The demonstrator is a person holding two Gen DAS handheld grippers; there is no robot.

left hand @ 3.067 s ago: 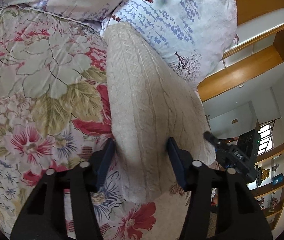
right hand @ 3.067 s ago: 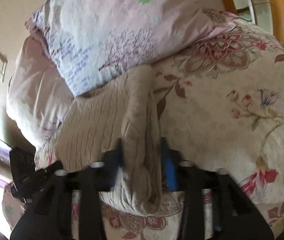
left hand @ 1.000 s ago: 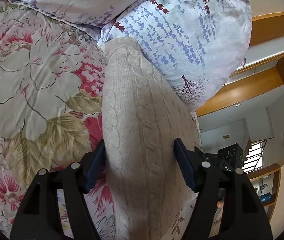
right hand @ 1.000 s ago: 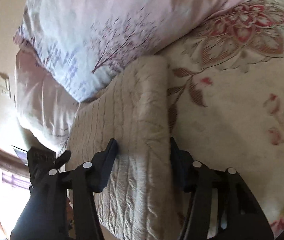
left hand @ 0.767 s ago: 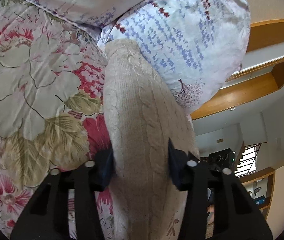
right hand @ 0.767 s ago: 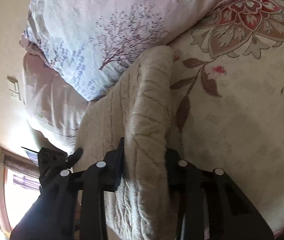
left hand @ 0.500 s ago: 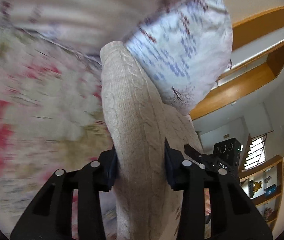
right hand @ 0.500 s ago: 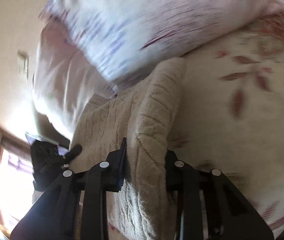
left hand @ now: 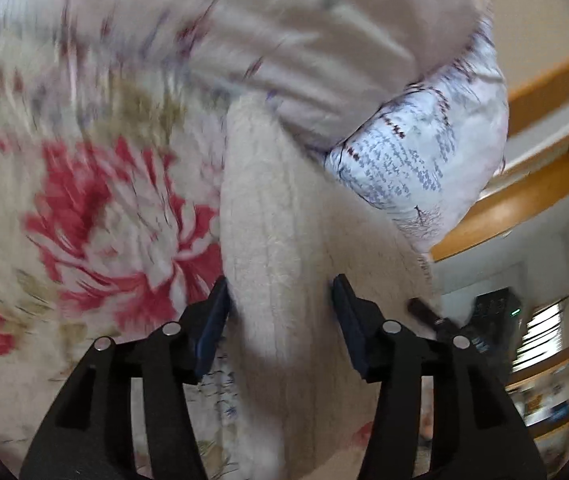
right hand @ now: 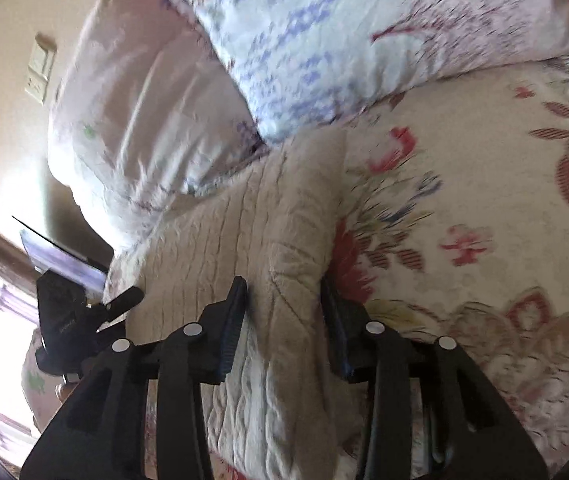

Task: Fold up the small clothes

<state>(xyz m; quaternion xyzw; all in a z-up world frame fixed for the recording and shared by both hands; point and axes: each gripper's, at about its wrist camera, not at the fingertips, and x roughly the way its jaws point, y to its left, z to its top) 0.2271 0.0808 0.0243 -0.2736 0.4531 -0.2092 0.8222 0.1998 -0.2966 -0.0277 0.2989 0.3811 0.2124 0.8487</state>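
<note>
**Both ends of the knit pinched above the bedspread**

Here I am clamping the left gripper [left hand: 280,316] on one end of the cream knit garment [left hand: 276,240], so the fold line is hanging taut over the floral bedspread [left hand: 96,208]. The right gripper [right hand: 284,316] is pinching the opposite bunched end, keeping both layers even. The far end is touching the pillows [right hand: 324,40], so I judge open room lies only toward the bedspread's near edge.

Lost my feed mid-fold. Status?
Left tool and right tool both shut on cream knit sweater. Sweater on floral bedspread. Pillow against far edge.
</note>
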